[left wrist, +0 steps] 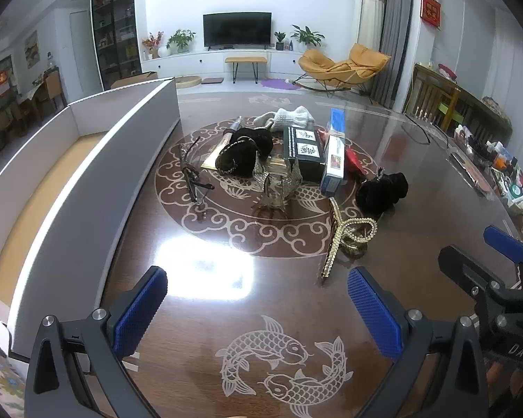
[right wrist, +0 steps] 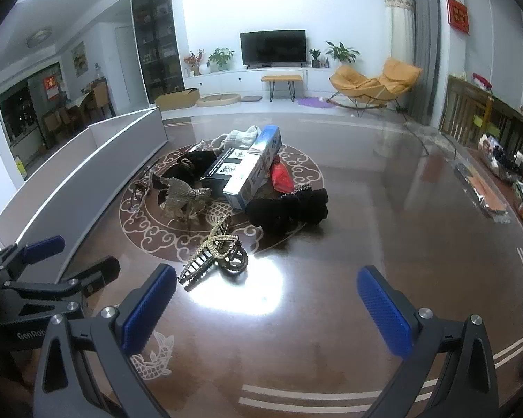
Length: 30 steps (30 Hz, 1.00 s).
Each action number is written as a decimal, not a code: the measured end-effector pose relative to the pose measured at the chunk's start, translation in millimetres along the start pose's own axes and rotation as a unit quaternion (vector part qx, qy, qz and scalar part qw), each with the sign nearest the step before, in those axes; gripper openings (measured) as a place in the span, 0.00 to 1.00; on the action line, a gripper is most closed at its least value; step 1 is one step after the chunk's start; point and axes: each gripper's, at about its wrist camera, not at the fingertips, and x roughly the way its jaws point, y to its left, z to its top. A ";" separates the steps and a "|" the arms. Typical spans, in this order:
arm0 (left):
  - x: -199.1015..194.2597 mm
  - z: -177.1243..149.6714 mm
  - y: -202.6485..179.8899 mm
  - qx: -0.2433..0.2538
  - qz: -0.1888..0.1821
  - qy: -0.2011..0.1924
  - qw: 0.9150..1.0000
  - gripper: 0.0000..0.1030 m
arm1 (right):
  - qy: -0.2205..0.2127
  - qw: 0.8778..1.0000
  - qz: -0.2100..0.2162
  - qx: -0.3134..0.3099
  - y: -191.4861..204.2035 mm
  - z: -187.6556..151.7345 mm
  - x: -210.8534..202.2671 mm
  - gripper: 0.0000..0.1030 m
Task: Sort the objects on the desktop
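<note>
Left wrist view takes in the dark patterned table point(left wrist: 122, 296), with a long grey-walled tray point(left wrist: 87, 181) along its left side. Mid-table sits the heap: blue-and-white box point(left wrist: 334, 153), black box point(left wrist: 303, 149), black scrunchie point(left wrist: 381, 191), gold hair claw point(left wrist: 345, 237). Left gripper point(left wrist: 258, 299) and right gripper point(right wrist: 266, 299) both hang above bare tabletop, jaws wide apart, holding nothing.

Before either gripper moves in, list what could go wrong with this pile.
1. The gold hair claw has thin teeth and lies on glossy tabletop; it may skid or snag.
2. The blue-white box leans on the black box; pulling either could topple both.
3. The eyeglasses beside the grey tray wall could get knocked.
</note>
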 end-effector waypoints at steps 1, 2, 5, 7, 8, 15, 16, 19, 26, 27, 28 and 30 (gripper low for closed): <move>0.7 -0.5 0.0 0.000 0.000 0.001 1.000 1.00 | 0.002 1.000 0.000 0.001 -0.5 0.0 0.6 1.00; 1.4 -1.1 0.1 0.000 0.000 0.002 1.000 1.00 | 0.005 1.000 -0.002 0.001 -1.1 0.0 1.1 1.00; 3.4 -3.0 0.2 0.001 0.000 0.005 1.000 1.00 | 0.011 1.000 -0.002 0.005 -2.1 -1.3 3.1 1.00; 4.1 -4.2 -0.1 0.002 0.000 0.006 1.000 1.00 | 0.014 1.000 -0.001 0.006 -2.1 -2.3 4.3 1.00; 4.2 -4.9 -0.2 0.003 0.001 0.006 1.000 1.00 | 0.016 1.000 -0.001 0.006 -1.8 -3.2 5.1 1.00; 5.5 -8.3 -0.6 0.005 -0.001 0.008 1.000 1.00 | 0.024 1.000 0.003 0.003 1.6 -7.6 8.0 1.00; 5.8 -8.6 -0.5 0.005 -0.001 0.009 1.000 1.00 | 0.025 1.000 0.003 0.003 2.0 -7.7 8.2 1.00; 6.7 -10.2 -0.2 0.005 -0.001 0.011 1.000 1.00 | 0.025 1.000 0.002 0.002 2.3 -7.7 8.8 1.00; 7.2 -11.2 -0.4 0.005 -0.002 0.011 1.000 1.00 | 0.027 1.000 0.003 0.002 3.2 -8.4 8.7 1.00; 7.2 -11.2 -0.4 0.005 -0.002 0.011 1.000 1.00 | 0.027 1.000 0.003 0.002 3.3 -8.4 8.7 1.00; 7.3 -11.4 -0.4 0.005 -0.002 0.011 1.000 1.00 | 0.027 1.000 0.003 0.001 3.7 -8.7 8.7 1.00; 7.2 -11.2 -0.4 0.006 -0.002 0.011 1.000 1.00 | 0.026 1.000 0.003 0.000 4.2 -8.9 8.9 1.00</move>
